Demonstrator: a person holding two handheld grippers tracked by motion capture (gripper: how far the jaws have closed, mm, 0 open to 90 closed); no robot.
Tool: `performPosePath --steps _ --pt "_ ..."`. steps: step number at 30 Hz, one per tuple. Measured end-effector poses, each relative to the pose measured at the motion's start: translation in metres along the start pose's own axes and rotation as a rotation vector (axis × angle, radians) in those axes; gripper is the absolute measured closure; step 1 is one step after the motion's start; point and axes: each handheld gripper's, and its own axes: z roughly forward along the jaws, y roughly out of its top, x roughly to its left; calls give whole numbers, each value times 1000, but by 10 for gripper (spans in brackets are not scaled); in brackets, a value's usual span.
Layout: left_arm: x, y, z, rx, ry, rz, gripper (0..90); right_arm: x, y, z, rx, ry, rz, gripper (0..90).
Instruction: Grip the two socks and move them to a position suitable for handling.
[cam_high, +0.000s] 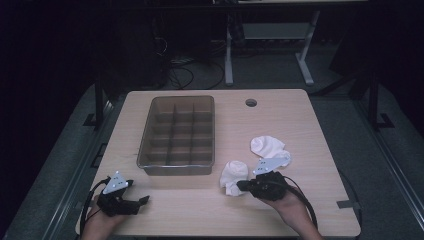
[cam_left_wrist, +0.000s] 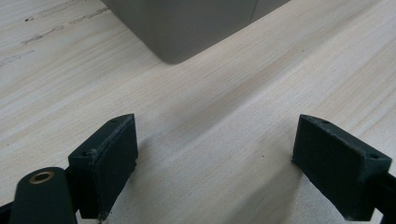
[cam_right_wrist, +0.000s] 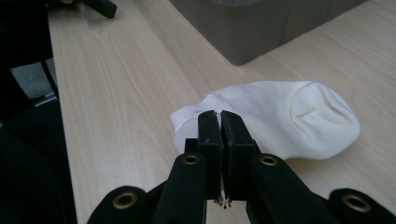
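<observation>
A wooden table (cam_high: 165, 210) carries a grey compartmented bin (cam_high: 177, 135). In front of the bin's right corner lies a white sock (cam_high: 234, 176), its cuff pinched in the right gripper (cam_right_wrist: 219, 122). A second sock (cam_high: 268, 146) lies just behind. The left gripper (cam_left_wrist: 215, 154) gapes wide over bare wood.

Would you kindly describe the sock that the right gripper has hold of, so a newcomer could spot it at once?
Start at the grey divided bin on the wooden table. Just off its near right corner lies a bunched white sock, its cuff pinched in the right gripper. The other white sock, farther back and to the right, lies loose.
</observation>
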Motion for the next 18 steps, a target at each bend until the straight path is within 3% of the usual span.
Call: performPosePath --steps 18 --pt "0 0 0 -1 1 -3 135 28 -12 18 65 97 -14 872"
